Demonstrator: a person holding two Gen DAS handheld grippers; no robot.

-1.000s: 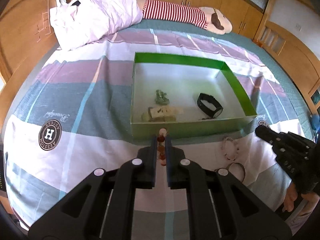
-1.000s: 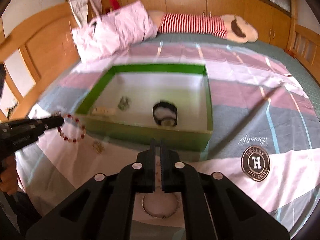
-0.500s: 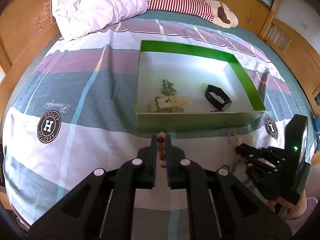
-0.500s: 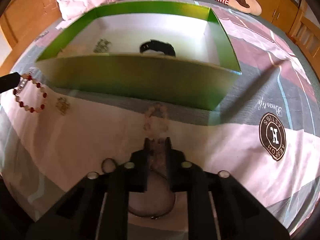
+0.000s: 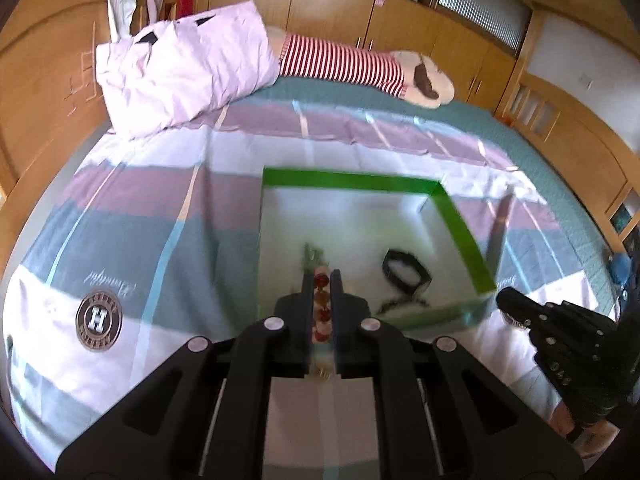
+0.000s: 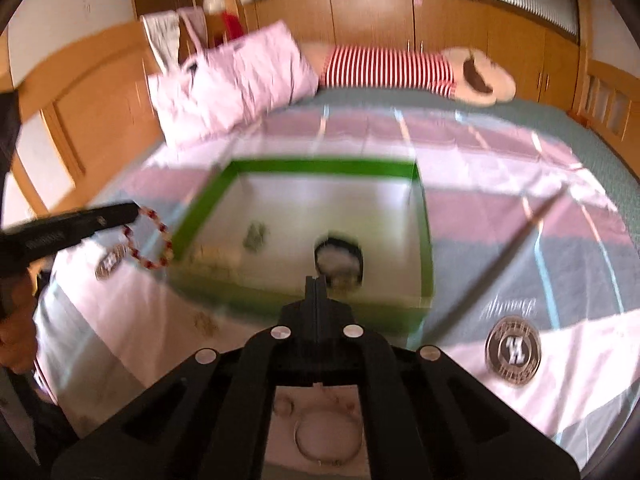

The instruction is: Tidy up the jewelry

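A green box with a white floor lies on the striped bedsheet. It holds a black band, a small green ornament and a blurry beige piece. My left gripper is shut on a red-and-white bead bracelet, which hangs over the box's front left corner. My right gripper hovers in front of the box's near wall, its jaws pressed together with nothing visible between them. A silver bangle lies on the sheet below it.
A small gold piece lies on the sheet in front of the box. A pink pillow and a red-striped plush lie at the far end of the bed. Wooden cabinets line the wall behind.
The left gripper carried the bead bracelet up and forward, over the box's front edge. The right gripper dipped to the sheet by a pale bracelet, then rose again, shut.
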